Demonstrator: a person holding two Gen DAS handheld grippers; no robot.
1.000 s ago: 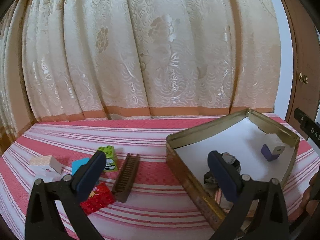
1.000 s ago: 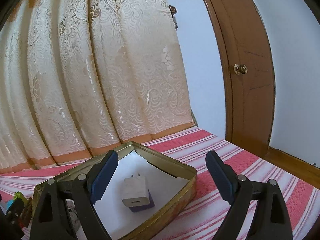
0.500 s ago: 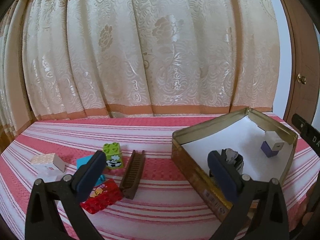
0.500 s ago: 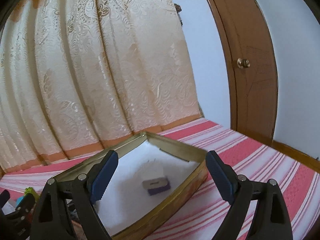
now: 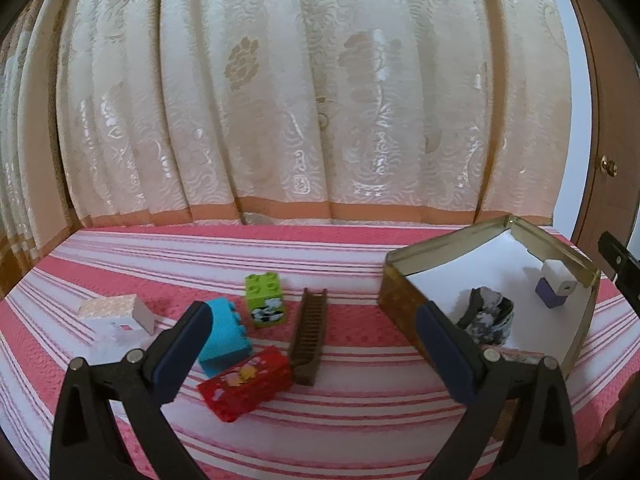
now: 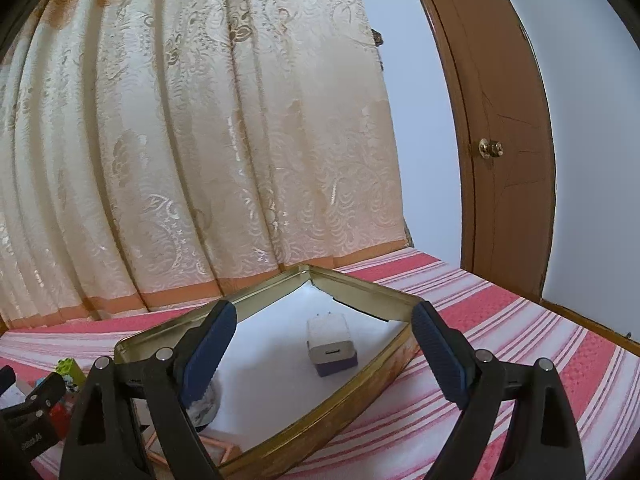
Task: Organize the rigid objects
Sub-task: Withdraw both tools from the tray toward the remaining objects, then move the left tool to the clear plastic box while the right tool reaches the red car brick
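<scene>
Up front, the left gripper [image 5: 312, 334] hangs tilted down over the bed, its jaws spread wide with nothing between them. Beyond its fingers, loose on the red-and-white striped bedspread [image 5: 340, 432], lie from left to right a small pale box [image 5: 120, 310], a blue block [image 5: 224, 336], a green block [image 5: 265, 305] standing upright with a black-and-white picture on its side, a red block [image 5: 246, 384] nearest the camera, and a brown comb [image 5: 309, 336] touching the red block's corner. To the right sits a gold tin [image 5: 404, 304] with a white floor, holding a dark crumpled bundle [image 5: 486, 316] and, well apart from it near the far wall, a white charger [image 5: 557, 280] resting on a purple block [image 5: 549, 300]. The right gripper [image 6: 322, 348] points more nearly level over the tin, jaws likewise wide and gripping nothing, the charger framed between them but untouched. Cream brocade curtains [image 5: 312, 100] with an orange hem hang behind the bed; a brown wooden door [image 6: 504, 128] with a brass knob [image 6: 490, 148] stands at the right beside a pale wall. No writing can be read clearly.
</scene>
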